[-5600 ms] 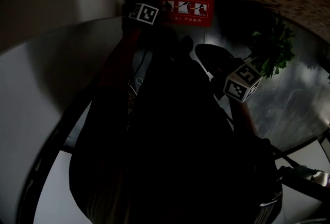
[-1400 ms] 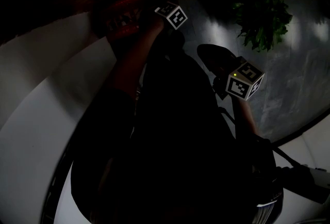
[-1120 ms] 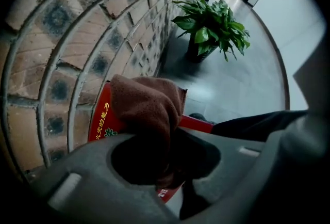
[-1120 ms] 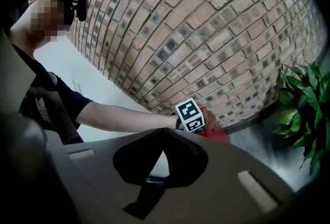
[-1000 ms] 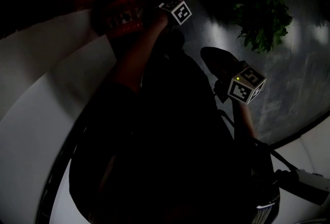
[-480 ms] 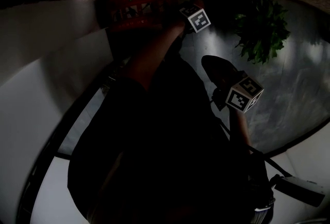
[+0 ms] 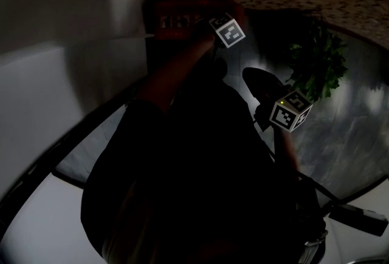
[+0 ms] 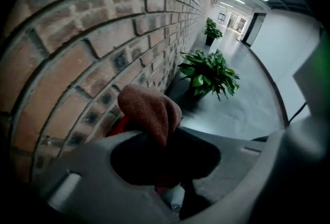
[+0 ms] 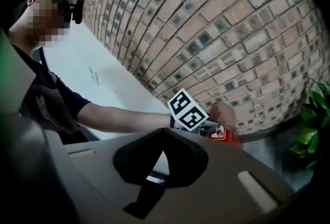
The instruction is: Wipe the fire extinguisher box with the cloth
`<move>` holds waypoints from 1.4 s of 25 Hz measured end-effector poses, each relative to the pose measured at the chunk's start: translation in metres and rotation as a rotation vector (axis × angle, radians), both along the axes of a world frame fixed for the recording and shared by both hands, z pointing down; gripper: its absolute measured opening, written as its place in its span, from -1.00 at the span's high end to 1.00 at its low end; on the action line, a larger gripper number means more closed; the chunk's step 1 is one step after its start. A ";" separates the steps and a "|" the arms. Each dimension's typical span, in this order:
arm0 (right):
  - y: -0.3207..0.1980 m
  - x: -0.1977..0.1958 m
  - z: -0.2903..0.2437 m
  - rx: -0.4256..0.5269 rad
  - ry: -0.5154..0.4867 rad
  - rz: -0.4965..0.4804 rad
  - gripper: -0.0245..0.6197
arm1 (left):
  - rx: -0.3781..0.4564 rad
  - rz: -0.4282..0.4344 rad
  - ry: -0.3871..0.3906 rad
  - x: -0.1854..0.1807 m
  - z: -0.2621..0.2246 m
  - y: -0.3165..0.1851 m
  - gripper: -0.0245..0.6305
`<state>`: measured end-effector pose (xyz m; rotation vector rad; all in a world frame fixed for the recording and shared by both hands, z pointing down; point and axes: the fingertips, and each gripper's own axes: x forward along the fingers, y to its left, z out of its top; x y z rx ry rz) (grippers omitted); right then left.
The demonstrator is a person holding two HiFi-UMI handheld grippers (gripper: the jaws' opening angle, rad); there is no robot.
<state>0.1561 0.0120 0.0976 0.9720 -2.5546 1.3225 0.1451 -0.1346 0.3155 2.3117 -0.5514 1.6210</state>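
1. The fire extinguisher box (image 7: 177,18) is sitting low against the brick wall (image 9: 221,27). It is showing as a red block just past the outstretched arm in the head view. In the right gripper view only its red corner with a label is showing, directly beneath the cloth.
2. The cloth (image 8: 149,108), a brownish-red wad, is resting on the upper part of the box and seems to be touching it. In the left gripper view it is covering all but a sliver of red.
3. The left gripper (image 8: 157,138) is clamping the cloth, with the bunched fabric bulging forward out of its jaws and toward the box.
4. By my reading the wiping step is under way, with the cloth being pressed against the box. The next move is calling for a steady drag across the red face, keeping both the pressure and the grip so the wad is not slipping free.
5. The right gripper (image 7: 254,76) is hanging well apart from the box, nearer the person's body. Its jaws appear to be drawn together with nothing between them.
6. Further out, a potted plant (image 8: 209,72) is standing on the grey floor beside the wall.
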 end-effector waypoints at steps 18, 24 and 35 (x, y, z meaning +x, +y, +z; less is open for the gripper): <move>-0.009 -0.087 -0.015 0.021 0.047 -0.207 0.92 | -0.036 -0.672 -0.092 -0.277 0.015 -0.029 0.63; -0.007 -0.105 -0.018 0.009 0.070 -0.197 0.92 | -0.003 -0.749 -0.075 -0.291 0.034 -0.046 0.63; -0.008 -0.118 -0.002 -0.068 0.089 -0.139 0.92 | 0.017 -0.751 -0.168 -0.310 0.067 -0.075 0.63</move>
